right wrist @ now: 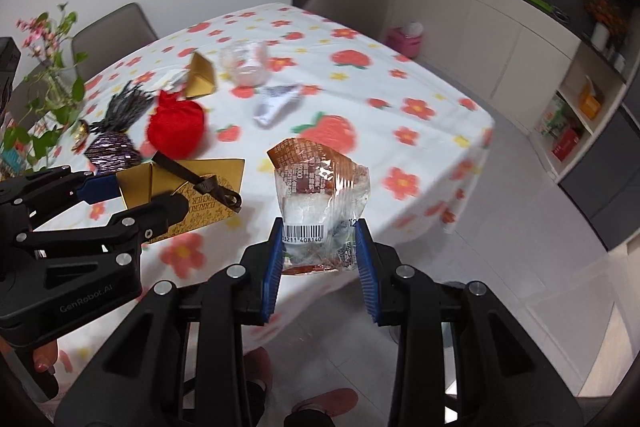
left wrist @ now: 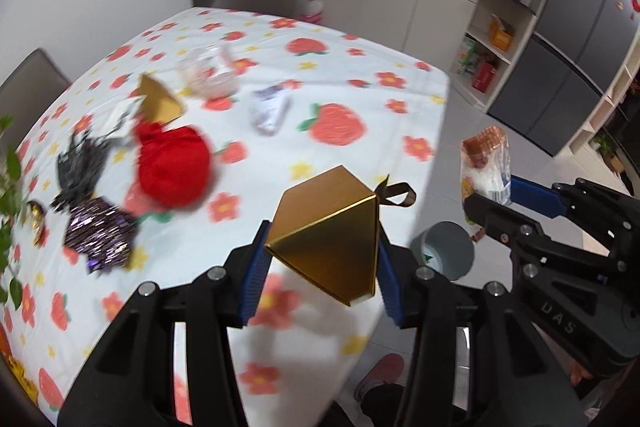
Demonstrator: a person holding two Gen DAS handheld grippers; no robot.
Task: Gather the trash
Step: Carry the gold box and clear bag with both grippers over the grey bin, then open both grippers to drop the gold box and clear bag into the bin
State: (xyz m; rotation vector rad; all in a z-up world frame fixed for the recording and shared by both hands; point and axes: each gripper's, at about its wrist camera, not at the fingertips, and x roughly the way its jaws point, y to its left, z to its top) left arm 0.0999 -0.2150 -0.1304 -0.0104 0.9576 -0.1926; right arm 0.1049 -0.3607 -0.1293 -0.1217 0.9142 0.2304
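Note:
My left gripper (left wrist: 320,267) is shut on a gold pyramid box (left wrist: 332,235) with a brown ribbon, held above the table's near edge; the box also shows in the right wrist view (right wrist: 180,187). My right gripper (right wrist: 320,259) is shut on a clear plastic wrapper (right wrist: 320,195) with a brown top and barcode, also in the left wrist view (left wrist: 486,163). On the flowered tablecloth (left wrist: 360,75) lie a red pouch (left wrist: 174,167), a second gold box (left wrist: 158,101), a purple foil wrapper (left wrist: 100,233), a white wrapper (left wrist: 270,109) and a clear plastic container (left wrist: 208,71).
A grey bin (left wrist: 446,249) stands on the floor by the table's edge, below the right gripper. A potted plant (right wrist: 48,67) stands at the table's left. Chairs stand around the table. Cabinets and shelves line the back and right walls.

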